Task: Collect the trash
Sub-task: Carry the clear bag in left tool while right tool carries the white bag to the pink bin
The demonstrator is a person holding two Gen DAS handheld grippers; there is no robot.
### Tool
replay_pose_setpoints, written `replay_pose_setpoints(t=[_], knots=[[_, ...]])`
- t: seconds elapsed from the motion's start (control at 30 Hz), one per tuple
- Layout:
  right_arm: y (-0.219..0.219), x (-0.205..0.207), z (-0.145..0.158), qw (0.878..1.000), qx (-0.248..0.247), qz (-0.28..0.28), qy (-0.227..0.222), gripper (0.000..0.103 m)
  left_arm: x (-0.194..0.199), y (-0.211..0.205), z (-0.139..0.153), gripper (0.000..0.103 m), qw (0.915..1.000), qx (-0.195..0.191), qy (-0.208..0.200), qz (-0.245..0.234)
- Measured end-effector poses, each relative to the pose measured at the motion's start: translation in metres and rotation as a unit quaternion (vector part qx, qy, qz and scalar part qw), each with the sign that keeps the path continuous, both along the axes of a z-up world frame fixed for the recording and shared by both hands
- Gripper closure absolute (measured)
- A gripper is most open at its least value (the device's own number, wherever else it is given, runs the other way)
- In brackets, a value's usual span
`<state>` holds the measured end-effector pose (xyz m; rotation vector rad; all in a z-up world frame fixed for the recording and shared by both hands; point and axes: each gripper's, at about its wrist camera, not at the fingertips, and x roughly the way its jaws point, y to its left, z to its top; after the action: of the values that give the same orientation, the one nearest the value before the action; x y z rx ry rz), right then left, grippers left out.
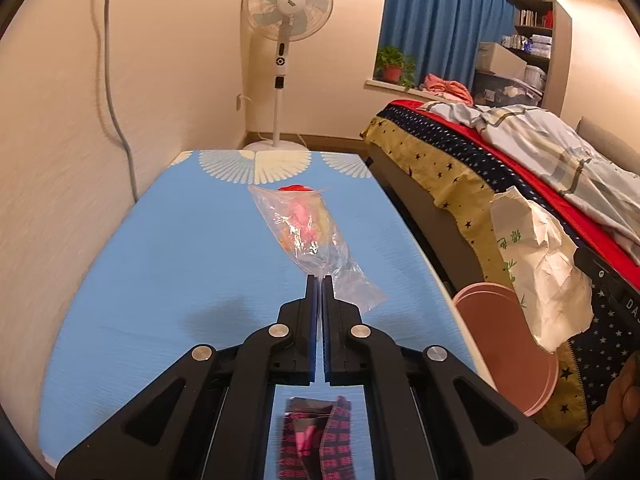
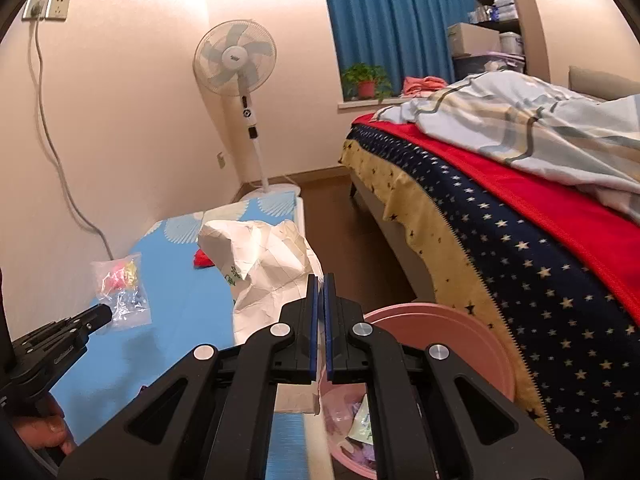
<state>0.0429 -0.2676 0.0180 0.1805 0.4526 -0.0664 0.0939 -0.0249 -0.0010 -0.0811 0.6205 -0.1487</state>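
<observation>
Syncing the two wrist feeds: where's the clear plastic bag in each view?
Left wrist: clear plastic bag at centre, pinched in the left gripper, above the blue table.
Right wrist: same bag at far left, on the tip of the left gripper.
Shared landmark: standing fan in the corner, or the pink bin.

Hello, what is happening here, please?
A person is collecting trash with two hand-held grippers. The left gripper is shut on a clear plastic bag, held above the blue table. The right gripper is shut on a crumpled white paper bag, near the pink bin beside the bed.
</observation>
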Motion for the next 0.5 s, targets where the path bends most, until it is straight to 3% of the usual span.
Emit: replay_pose_setpoints(t=[0.5], knots=[[-0.021,-0.010,0.010,0.999,0.003,-0.034,-0.016,0.100,-0.009,-0.025,0.004,0.101,0.9995,-0.001,-0.010,-0.029]])
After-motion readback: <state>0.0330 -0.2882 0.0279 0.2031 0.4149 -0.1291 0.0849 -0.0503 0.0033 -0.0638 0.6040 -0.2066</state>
